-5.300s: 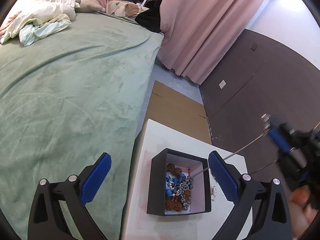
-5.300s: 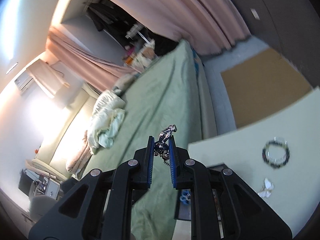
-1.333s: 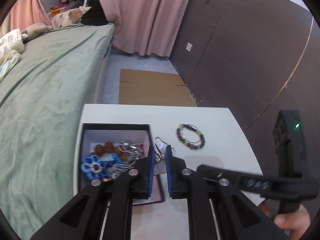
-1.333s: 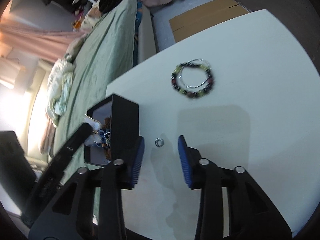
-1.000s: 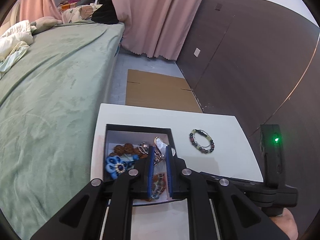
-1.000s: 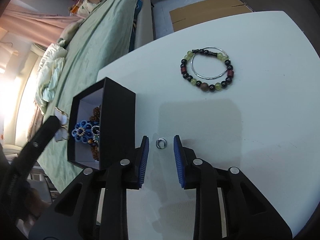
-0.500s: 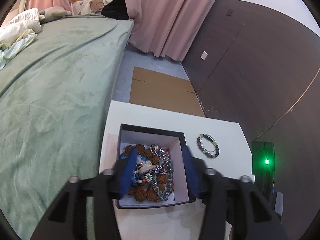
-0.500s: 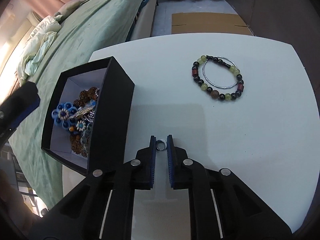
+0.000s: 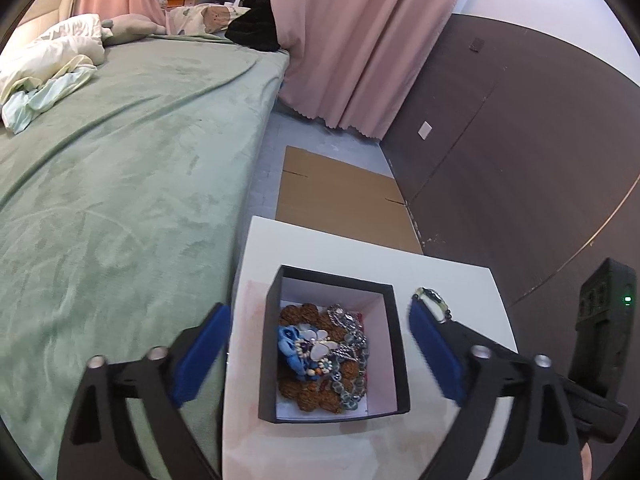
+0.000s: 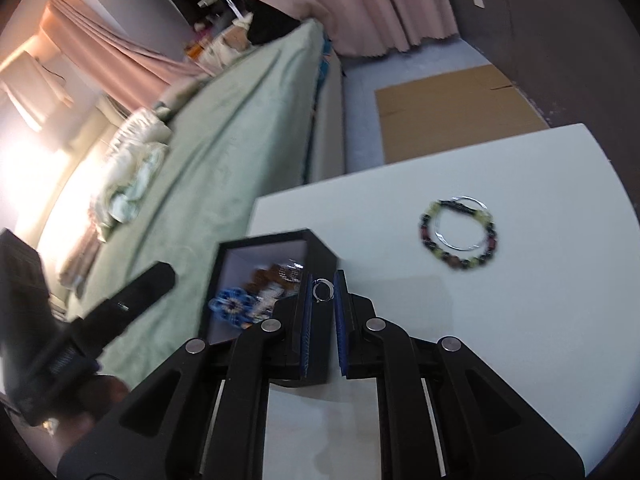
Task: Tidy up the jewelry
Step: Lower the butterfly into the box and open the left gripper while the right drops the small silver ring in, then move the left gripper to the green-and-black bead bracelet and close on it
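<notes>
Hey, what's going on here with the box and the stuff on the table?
A person with a gripper in each hand is tidying jewelry into a black box on a white table. The right gripper pinches a small ring beside the box. The left gripper is opening over the box, nothing between its jaws. A beaded bracelet and a thin bangle lie on the table.

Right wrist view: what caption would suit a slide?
Right gripper pinching a small silver ring beside the black jewelry box.

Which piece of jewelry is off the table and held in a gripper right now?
The small silver ring, pinched between the right gripper pads. The beaded bracelet and thin silver bangle lie on the white table.
</notes>
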`<state>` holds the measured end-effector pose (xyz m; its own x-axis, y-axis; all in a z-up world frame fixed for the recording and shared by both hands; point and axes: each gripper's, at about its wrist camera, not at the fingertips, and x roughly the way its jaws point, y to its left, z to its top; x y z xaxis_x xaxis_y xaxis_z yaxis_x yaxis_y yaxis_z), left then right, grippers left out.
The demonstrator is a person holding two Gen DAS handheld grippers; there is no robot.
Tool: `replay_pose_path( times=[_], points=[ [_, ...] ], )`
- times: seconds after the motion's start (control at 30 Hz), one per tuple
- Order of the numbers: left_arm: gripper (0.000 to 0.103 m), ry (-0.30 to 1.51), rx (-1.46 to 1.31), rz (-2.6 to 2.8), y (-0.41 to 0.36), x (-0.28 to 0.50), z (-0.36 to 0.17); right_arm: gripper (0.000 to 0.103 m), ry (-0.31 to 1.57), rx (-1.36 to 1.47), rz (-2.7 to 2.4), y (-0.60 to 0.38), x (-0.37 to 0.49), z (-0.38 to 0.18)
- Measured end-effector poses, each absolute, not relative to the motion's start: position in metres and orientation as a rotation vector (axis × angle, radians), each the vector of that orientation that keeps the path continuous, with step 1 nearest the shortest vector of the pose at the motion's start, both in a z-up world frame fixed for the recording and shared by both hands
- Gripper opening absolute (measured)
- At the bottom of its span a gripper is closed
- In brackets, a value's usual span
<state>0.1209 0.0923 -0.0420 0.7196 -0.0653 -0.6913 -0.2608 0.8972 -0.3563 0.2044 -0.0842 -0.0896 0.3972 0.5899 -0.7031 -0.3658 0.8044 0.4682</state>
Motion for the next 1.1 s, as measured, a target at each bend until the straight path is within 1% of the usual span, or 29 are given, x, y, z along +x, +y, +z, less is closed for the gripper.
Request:
replay_pose_path(
  times=[0.03,0.37,0.43,0.47,0.5,0.53,0.77,1.1],
  points=[
    [0.094,0.763,-0.455,0.119,0.094,0.120,-0.042,0.012,0.986,0.270,0.635,-0.083,0.203,-0.087],
    [0.094,0.773,-0.496,0.193,0.119,0.112,-0.043,0.012,1.009,0.297,0.794,-0.063,0.187,-0.072],
    [0.094,0.774,-0.503,0.201,0.121,0.109,-0.042,0.024,1.030,0.298,0.807,-0.063,0.186,-0.073],
    [0.094,0.773,-0.504,0.201,0.121,0.108,-0.042,0.040,1.023,0.300,0.799,-0.066,0.185,-0.072],
    [0.094,0.773,-0.504,0.201,0.120,0.107,-0.042,0.054,1.010,0.299,0.787,-0.070,0.184,-0.070],
    [0.094,0.772,-0.501,0.199,0.119,0.105,-0.041,0.057,0.989,0.295,0.764,-0.076,0.182,-0.068],
    [0.094,0.763,-0.470,0.169,0.103,0.105,-0.038,0.058,0.979,0.344,0.683,-0.115,0.190,-0.067],
    [0.094,0.766,-0.350,0.028,0.044,0.126,-0.035,0.057,1.022,0.431,0.562,-0.168,0.216,-0.077]
  ],
)
